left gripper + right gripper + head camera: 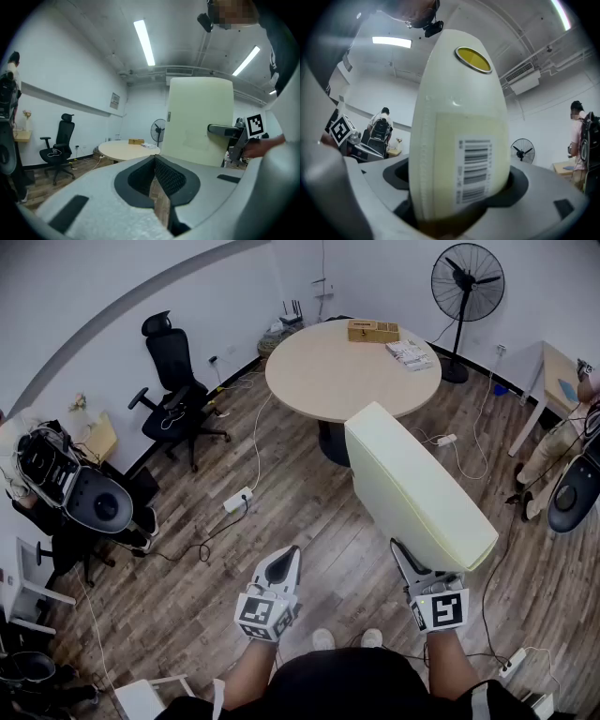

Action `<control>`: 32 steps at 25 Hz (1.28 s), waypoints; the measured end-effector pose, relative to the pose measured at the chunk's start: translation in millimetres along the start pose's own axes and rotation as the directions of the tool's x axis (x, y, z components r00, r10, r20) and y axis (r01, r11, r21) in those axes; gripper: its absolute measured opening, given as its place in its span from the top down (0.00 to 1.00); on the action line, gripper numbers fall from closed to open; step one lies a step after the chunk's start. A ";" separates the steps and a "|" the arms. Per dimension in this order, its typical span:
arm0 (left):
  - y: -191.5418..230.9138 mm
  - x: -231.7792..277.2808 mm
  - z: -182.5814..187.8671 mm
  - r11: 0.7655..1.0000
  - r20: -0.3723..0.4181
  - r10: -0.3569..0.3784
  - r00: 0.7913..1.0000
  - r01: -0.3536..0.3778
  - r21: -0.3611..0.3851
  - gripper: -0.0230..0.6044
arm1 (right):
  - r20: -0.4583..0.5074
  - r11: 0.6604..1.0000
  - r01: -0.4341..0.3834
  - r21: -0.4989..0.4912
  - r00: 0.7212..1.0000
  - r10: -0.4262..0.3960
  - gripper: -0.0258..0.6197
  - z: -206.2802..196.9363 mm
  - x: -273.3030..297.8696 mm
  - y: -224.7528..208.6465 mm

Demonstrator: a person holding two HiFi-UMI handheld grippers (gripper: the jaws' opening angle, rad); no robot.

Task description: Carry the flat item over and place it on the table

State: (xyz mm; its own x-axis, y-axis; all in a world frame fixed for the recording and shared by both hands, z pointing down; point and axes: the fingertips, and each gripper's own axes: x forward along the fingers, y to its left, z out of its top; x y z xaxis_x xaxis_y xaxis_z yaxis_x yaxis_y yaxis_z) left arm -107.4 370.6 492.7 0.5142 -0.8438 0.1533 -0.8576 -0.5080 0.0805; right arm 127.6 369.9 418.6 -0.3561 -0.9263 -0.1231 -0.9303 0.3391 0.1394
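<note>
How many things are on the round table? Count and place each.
2. A wooden box at the far edge of the table; a stack of papers just right of it. The cushion hides a bit of the near edge.

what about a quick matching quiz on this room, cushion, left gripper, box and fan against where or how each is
1 cushion
2 left gripper
3 box
4 fan

a on the table
b jaws together, empty
c on the floor beyond the table
d held by the right gripper

Pairs: 1-d, 2-b, 3-a, 4-c
</note>
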 end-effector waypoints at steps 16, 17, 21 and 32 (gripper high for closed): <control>49.6 -29.9 4.9 1.000 0.022 -0.027 0.999 0.027 0.015 0.95 | 0.056 0.996 0.003 0.086 0.998 -0.008 0.28 15.1 23.0 52.2; 53.5 -33.8 4.9 0.999 0.024 -0.028 0.999 0.028 0.015 0.95 | 0.066 0.995 0.009 0.098 0.998 -0.016 0.28 16.7 22.8 55.5; 71.0 -47.8 6.6 1.000 0.038 -0.025 0.999 0.024 0.009 0.95 | 0.030 0.996 0.022 0.092 0.999 -0.025 0.29 11.8 29.6 74.5; 98.2 -7.2 18.4 0.999 0.078 -0.050 0.996 0.051 -0.012 0.95 | 0.048 0.980 -0.052 0.192 0.998 0.044 0.34 -0.4 99.5 107.3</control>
State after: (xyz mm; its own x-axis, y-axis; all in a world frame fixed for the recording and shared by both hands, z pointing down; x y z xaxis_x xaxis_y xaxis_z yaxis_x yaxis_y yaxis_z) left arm -195.1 323.6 481.4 0.5559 -0.8281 0.0719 -0.8301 -0.5486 0.0999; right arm -7.6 314.0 421.7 -0.4001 -0.9017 -0.1638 -0.9100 0.4120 -0.0457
